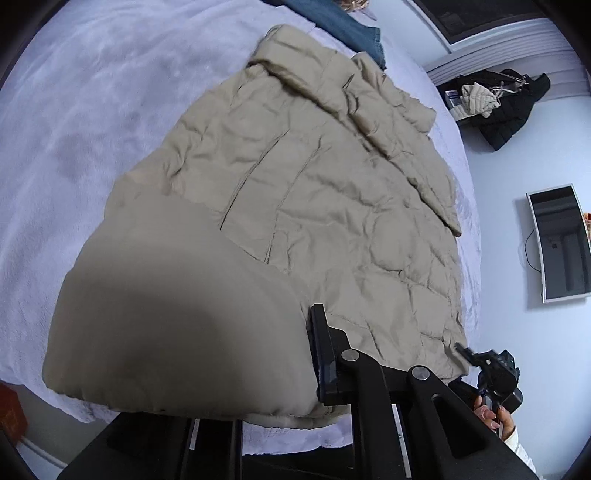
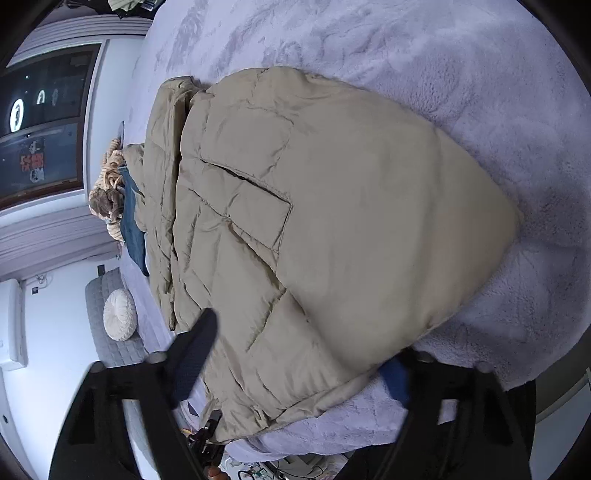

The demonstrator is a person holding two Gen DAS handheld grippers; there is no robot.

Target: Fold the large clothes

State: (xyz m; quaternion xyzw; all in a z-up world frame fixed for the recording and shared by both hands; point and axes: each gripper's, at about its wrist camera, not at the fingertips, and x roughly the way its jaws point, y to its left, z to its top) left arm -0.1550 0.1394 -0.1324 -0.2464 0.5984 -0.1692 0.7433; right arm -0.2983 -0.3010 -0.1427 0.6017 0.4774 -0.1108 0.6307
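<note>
Spread across a pale fleecy bed (image 1: 74,147), a beige quilted coat (image 1: 314,192) is seen lying lengthwise, its collar at the far end and its hem at the near edge. A near portion of the coat is lifted and billowed close to both cameras, filling the lower middle of each view.

The left gripper (image 1: 258,354) is seen with one finger pressed against puffy fabric; the other finger is hidden, so whether it is pinching the coat cannot be told. The right gripper (image 2: 299,365) is shown with fingers spread wide apart, the coat's hem bulging between them.

The coat is judged to be light, soft and springy, with a slick shell that may slip and puff back after folding. A firm hold on the stitched hem or a seam is judged safest.

Open bed is visible on one side of the coat. On the other side the bed edge is close. Jeans (image 1: 347,26) lie beyond the collar.
</note>
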